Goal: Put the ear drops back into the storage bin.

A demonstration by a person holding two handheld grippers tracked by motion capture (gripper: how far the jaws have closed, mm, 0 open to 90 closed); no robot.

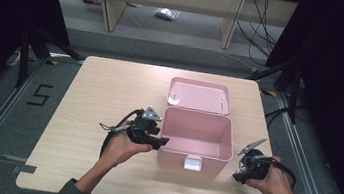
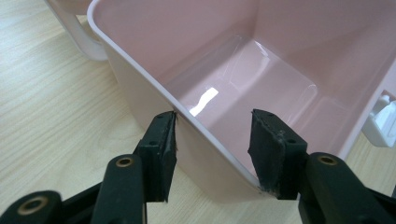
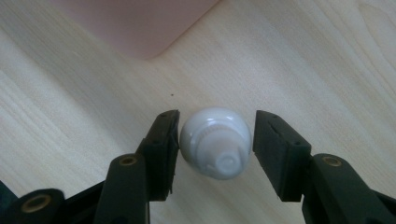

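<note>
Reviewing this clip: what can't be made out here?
- High view: the white bottle sits under the right gripper and the hand.
- Right gripper view: the white bottle is seen end-on, so its length and label are hidden.
- Left gripper view: the frame edges crop the pink box.

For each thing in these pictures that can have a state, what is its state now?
Pink box: open, empty.
Lid: folded back.
White latch: undone.
White bottle: lying on the table, capped, between the jaws.
Left gripper: open, astride the box wall.
Right gripper: open.

Pink box (image 1: 197, 135) wall between left tongs (image 2: 212, 135), box interior open
</note>
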